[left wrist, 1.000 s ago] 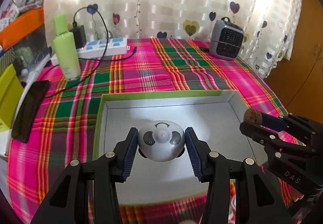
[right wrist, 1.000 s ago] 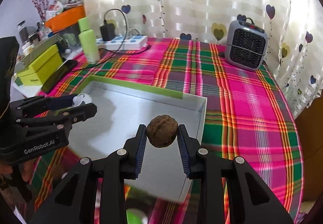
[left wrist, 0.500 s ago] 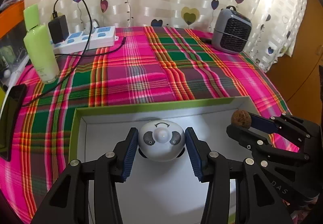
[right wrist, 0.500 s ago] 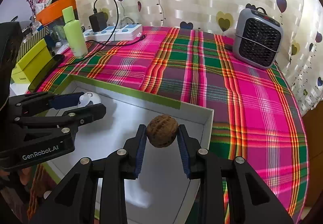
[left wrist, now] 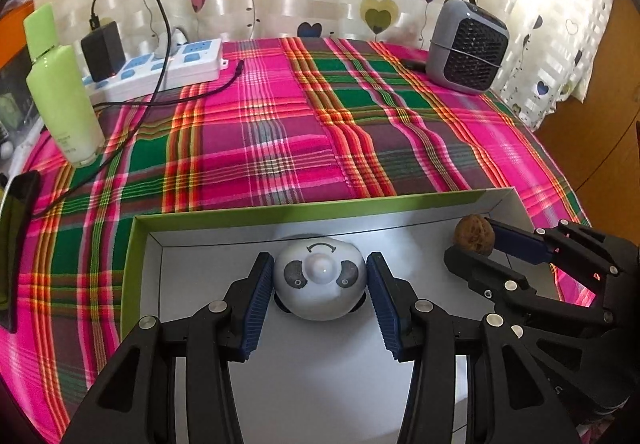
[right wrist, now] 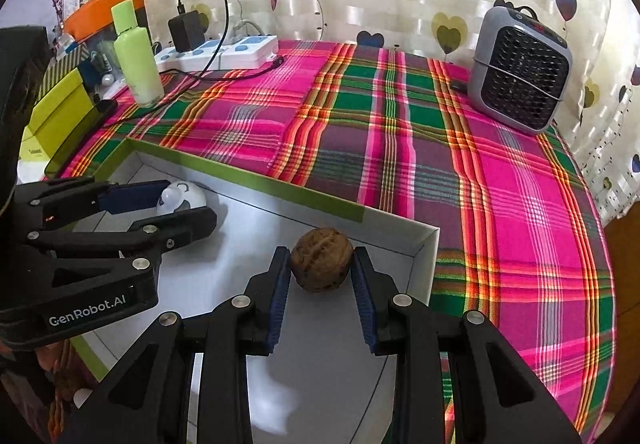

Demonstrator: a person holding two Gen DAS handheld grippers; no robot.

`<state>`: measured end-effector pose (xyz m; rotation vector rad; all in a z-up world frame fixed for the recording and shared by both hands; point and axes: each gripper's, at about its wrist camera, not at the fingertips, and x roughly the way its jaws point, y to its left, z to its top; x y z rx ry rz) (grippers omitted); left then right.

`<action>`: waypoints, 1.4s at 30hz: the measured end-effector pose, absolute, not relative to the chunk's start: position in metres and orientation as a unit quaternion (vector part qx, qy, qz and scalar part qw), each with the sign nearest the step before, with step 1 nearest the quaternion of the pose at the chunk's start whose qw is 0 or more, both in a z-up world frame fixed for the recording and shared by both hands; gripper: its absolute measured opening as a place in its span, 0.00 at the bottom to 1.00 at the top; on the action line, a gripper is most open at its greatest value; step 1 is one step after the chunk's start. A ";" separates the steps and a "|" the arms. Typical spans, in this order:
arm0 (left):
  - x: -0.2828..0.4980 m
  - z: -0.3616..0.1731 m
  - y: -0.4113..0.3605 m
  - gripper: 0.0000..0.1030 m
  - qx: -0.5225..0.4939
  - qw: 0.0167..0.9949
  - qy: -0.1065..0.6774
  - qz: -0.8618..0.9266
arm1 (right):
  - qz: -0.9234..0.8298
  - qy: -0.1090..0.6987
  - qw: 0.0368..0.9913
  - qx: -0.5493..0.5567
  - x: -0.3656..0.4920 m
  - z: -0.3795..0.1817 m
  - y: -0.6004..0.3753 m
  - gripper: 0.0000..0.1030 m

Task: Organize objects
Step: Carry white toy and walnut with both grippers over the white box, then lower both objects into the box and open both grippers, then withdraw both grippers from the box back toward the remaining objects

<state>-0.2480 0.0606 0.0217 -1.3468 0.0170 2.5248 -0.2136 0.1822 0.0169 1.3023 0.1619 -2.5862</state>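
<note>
Plaid tablecloth point(left wrist: 280, 132); left tongs point(left wrist: 320, 280) clamp panda toy point(left wrist: 320, 284), right tongs point(right wrist: 321, 268) clamp walnut point(right wrist: 321, 264)

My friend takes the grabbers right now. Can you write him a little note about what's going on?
Left gripper: shut on the white panda toy, over the box.
Right gripper: shut on the walnut, over the box's right end.
Done: both things picked up and brought above the white box with the green rim.
Left: lower each one, open the jaws, and let them rest inside. I can't tell whether either touches the floor of the box yet.
</note>
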 end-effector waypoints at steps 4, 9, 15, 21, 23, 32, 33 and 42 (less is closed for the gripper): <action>-0.248 0.022 0.061 0.45 -0.467 0.138 0.006 0.873 | -0.883 0.061 0.120 0.449 -0.215 0.016 0.181 0.32; -0.249 0.022 0.060 0.46 -0.469 0.141 0.005 0.872 | -0.882 0.064 0.121 0.451 -0.214 0.015 0.181 0.32; -0.246 0.022 0.055 0.47 -0.472 0.143 -0.004 0.870 | -0.889 0.053 0.118 0.439 -0.210 0.021 0.184 0.40; -0.228 0.027 0.045 0.47 -0.460 0.138 -0.007 0.877 | -0.903 0.036 0.120 0.412 -0.194 0.038 0.190 0.52; -0.221 0.031 0.041 0.47 -0.454 0.137 -0.009 0.880 | -0.905 0.027 0.118 0.409 -0.187 0.041 0.194 0.52; -0.190 0.036 0.014 0.47 -0.447 0.117 -0.018 0.887 | -0.910 0.013 0.107 0.401 -0.153 0.046 0.208 0.52; -0.188 0.035 0.011 0.47 -0.449 0.112 -0.019 0.886 | -0.909 0.015 0.106 0.404 -0.150 0.045 0.208 0.52; -0.172 0.030 0.004 0.47 -0.456 0.107 -0.033 0.883 | -0.903 0.014 0.096 0.419 -0.137 0.033 0.216 0.52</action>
